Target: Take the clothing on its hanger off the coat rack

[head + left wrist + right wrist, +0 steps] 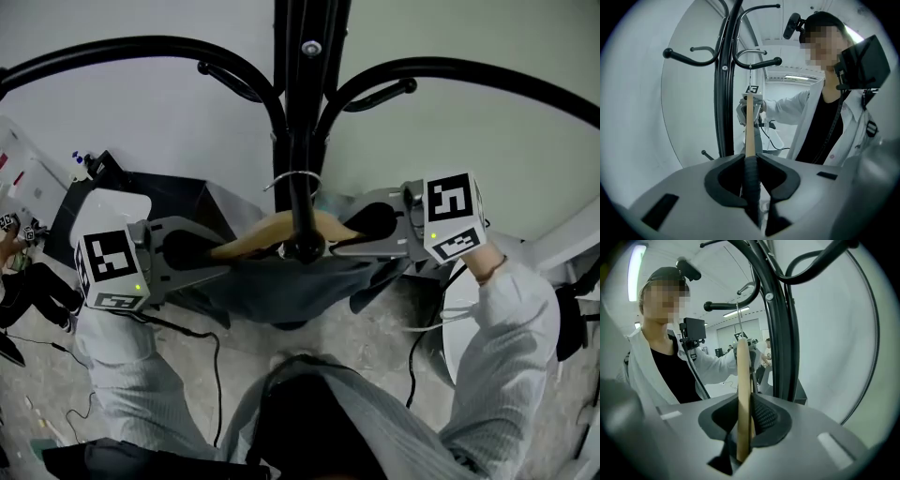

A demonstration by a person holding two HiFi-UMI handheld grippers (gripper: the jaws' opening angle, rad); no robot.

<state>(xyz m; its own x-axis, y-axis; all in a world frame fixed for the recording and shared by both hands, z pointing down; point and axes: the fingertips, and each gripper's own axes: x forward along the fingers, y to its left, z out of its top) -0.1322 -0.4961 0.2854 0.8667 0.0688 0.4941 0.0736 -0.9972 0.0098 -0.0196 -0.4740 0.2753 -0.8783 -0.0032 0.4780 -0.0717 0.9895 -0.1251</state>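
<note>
Our left gripper (218, 254) and right gripper (351, 240) fingers pinch opposite ends of the hanger (265, 237), which lies crosswise between them.

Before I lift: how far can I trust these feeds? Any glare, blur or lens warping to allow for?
Head view: even light, no glare; the wooden hanger reads clearly. Left gripper view: black round vignette; fisheye bends the coat rack pole; the near jaws look slightly soft. Right gripper view: same fisheye and vignette; a ceiling light blows out at top left.
</note>
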